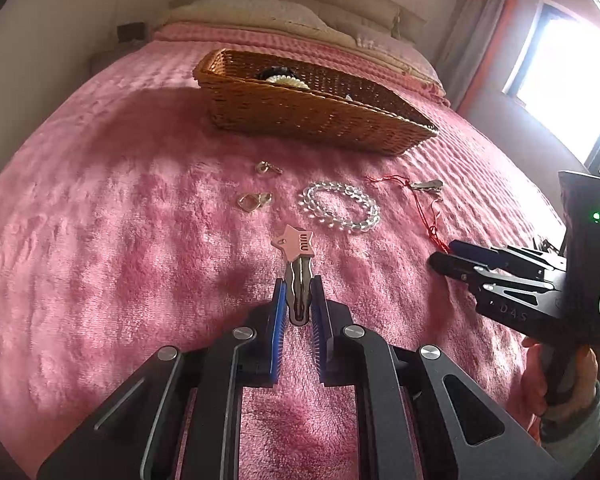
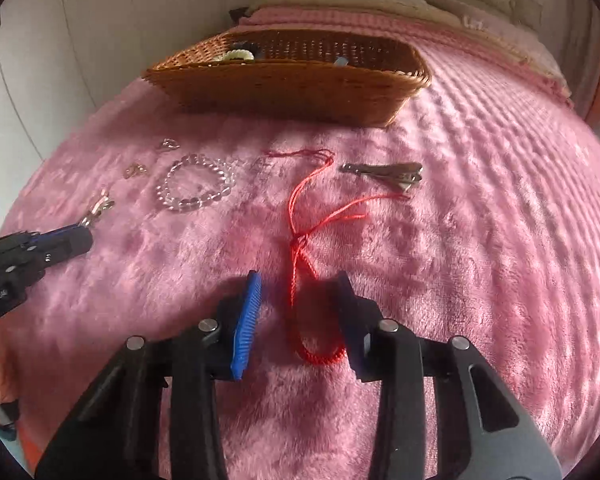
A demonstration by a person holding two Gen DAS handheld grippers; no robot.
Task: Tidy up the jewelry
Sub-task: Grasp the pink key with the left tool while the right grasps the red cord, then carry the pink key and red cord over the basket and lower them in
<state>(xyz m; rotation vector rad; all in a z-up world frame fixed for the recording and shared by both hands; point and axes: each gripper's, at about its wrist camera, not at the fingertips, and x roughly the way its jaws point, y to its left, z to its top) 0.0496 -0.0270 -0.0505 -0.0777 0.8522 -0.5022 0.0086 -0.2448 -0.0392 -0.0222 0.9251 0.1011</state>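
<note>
Clamping down on a hair clip (image 1: 299, 276), the left gripper (image 1: 299, 292) has its blue pads (image 1: 279, 320) pressed against both sides of the metal body, and the clip's pink star end points ahead over the pink blanket (image 1: 100, 220). Over on the other side, the right gripper (image 2: 296, 292) sits low with its fingers (image 2: 246, 320) spread apart, straddling a red string bracelet (image 2: 300, 264) that lies flat on the blanket; the braided loop curls between the jaws, touching neither as far as one can see. Its loose red ends trail forward toward a silver clip (image 2: 384, 172) lying just beyond. To the left of the string rests a clear bead bracelet (image 2: 196, 188), a neat ring on the plush. Farther left, two small gold-toned pieces (image 1: 254, 201) lie near each other, too small to make out. Up at the back sits the wicker basket (image 1: 300, 116), already holding a pale scalloped item (image 1: 286, 80) with something dark behind it. Pillows (image 1: 252, 10) line the head of the bed, and bright light pours through the window (image 1: 568, 80) on the right.
</note>
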